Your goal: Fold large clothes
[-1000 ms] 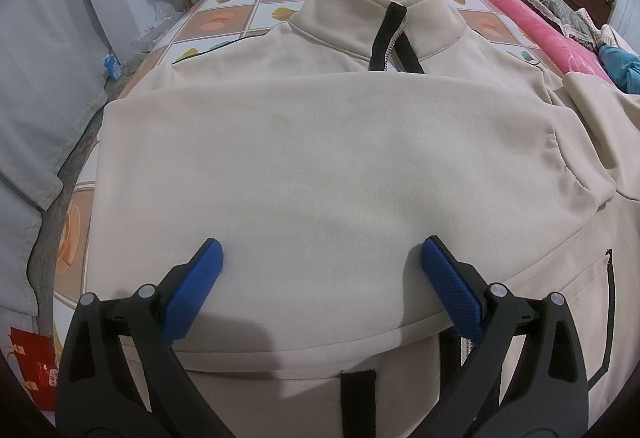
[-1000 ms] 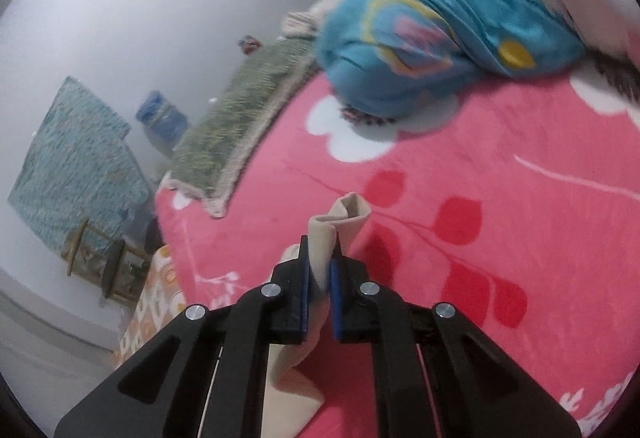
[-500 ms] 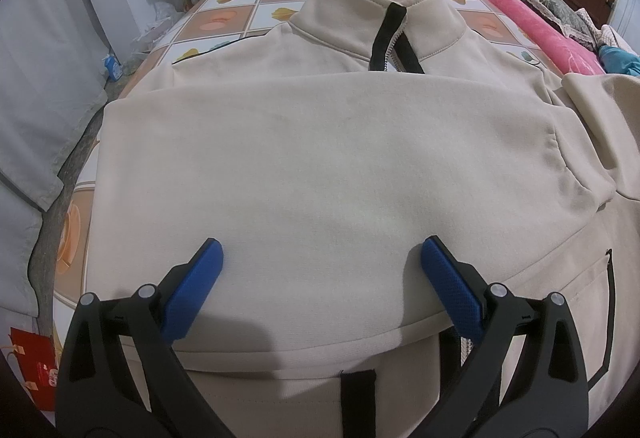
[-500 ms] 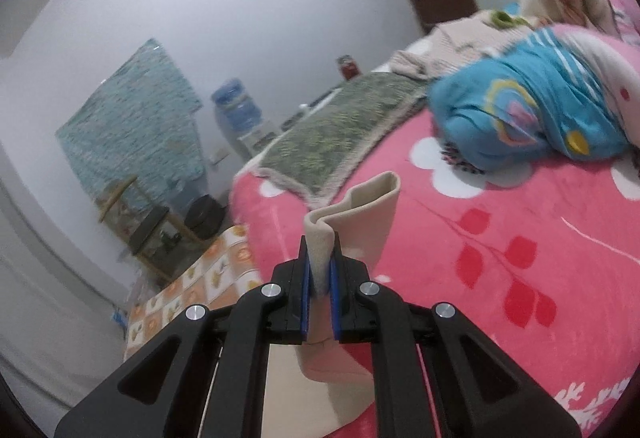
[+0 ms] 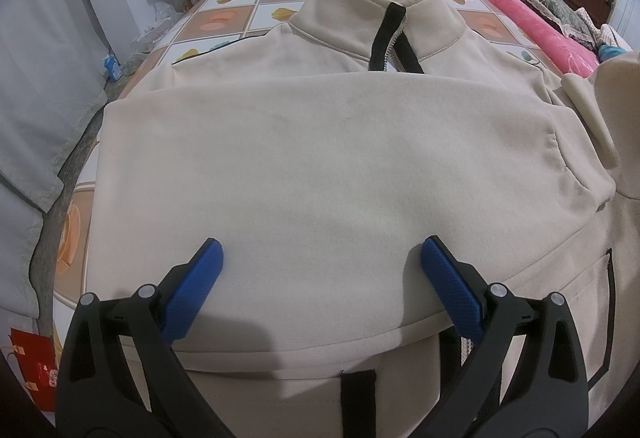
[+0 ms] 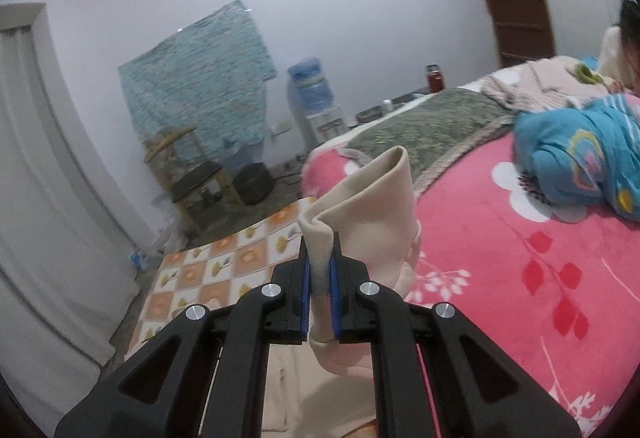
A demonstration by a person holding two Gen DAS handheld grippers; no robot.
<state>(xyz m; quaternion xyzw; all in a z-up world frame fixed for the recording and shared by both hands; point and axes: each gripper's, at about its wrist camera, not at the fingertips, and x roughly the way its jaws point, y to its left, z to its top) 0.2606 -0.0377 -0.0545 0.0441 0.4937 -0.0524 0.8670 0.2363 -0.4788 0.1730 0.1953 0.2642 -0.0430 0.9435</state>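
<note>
Sleeve cuff point(image 6: 376, 206) pinched in our right gripper point(image 6: 319, 278), jacket point(image 5: 320, 166) lower left; left gripper point(image 5: 320, 278) fingers spread, empty.

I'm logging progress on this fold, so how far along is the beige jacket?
Done: one sleeve already lies folded flat across the jacket, below the collar. In hand: the right gripper is shut on the other sleeve's cuff, lifted above the pink blanket. The left gripper is open over the folded sleeve. Left: laying that sleeve across, then folding the body.
</note>
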